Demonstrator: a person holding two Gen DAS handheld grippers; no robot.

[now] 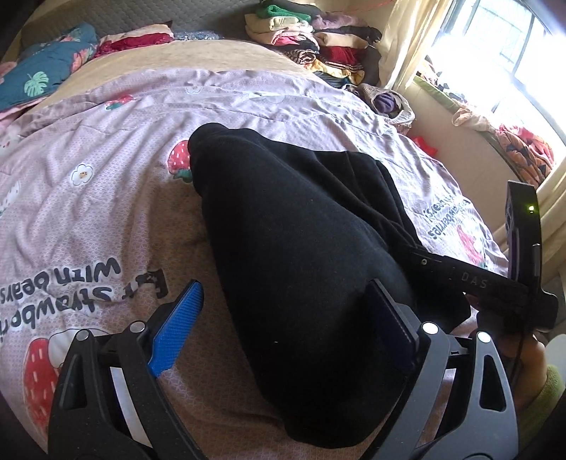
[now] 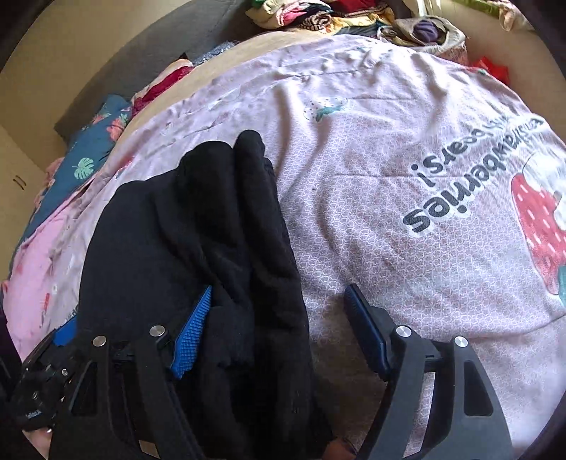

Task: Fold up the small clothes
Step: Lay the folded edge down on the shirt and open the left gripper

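Observation:
A black garment lies folded lengthwise on the pink strawberry-print quilt. My left gripper is open; the garment's near end lies between its blue pads, touching the right one. The right gripper's body shows at the garment's right edge. In the right wrist view the same garment lies bunched at the left, on the quilt. My right gripper is open, its left pad against the cloth and its right pad over bare quilt.
A pile of folded clothes stands at the far end of the bed, also in the right wrist view. A blue leaf-print blanket lies far left. A window sill with clothes runs along the right.

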